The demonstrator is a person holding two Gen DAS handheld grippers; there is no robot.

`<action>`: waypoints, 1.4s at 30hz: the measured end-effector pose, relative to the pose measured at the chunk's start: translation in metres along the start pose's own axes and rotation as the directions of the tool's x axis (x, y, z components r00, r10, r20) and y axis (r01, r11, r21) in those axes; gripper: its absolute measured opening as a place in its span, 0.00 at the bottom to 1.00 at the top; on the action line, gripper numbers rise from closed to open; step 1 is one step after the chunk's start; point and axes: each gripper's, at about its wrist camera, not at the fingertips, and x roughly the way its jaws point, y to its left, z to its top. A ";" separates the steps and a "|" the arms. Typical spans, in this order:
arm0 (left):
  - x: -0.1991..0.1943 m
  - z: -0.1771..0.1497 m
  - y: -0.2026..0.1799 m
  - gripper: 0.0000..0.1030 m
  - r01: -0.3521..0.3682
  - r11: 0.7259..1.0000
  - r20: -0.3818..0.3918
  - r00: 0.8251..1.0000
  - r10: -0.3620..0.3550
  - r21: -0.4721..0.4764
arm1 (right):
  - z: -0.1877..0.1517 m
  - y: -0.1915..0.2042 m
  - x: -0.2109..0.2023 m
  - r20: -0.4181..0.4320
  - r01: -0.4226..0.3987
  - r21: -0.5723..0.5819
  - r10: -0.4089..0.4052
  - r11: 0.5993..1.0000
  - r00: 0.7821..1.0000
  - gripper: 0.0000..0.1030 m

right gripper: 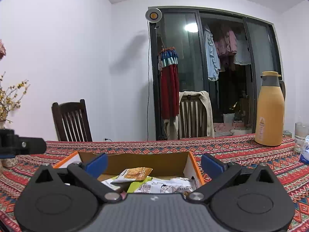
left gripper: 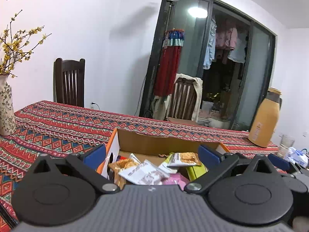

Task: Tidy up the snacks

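Several snack packets (left gripper: 146,172) lie loose in the box (left gripper: 164,143) at lower centre of both views, on the counter (left gripper: 58,123). Likely light, crinkly and slippery: pinch a flat edge. Left hand-held gripper (left gripper: 152,152) and right hand-held gripper (right gripper: 154,163) both gape wide, empty.

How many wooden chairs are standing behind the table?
2. One dark chair stands against the white wall on the left; the other chair, draped with a beige garment, stands before the glass door. More could be hidden outside both views.
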 end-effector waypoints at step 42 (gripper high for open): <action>-0.045 -0.083 0.015 1.00 0.022 0.995 -0.222 0.975 -0.001 0.095 | -0.053 -0.002 -0.079 -0.247 -0.093 0.026 0.097 0.995 0.964 1.00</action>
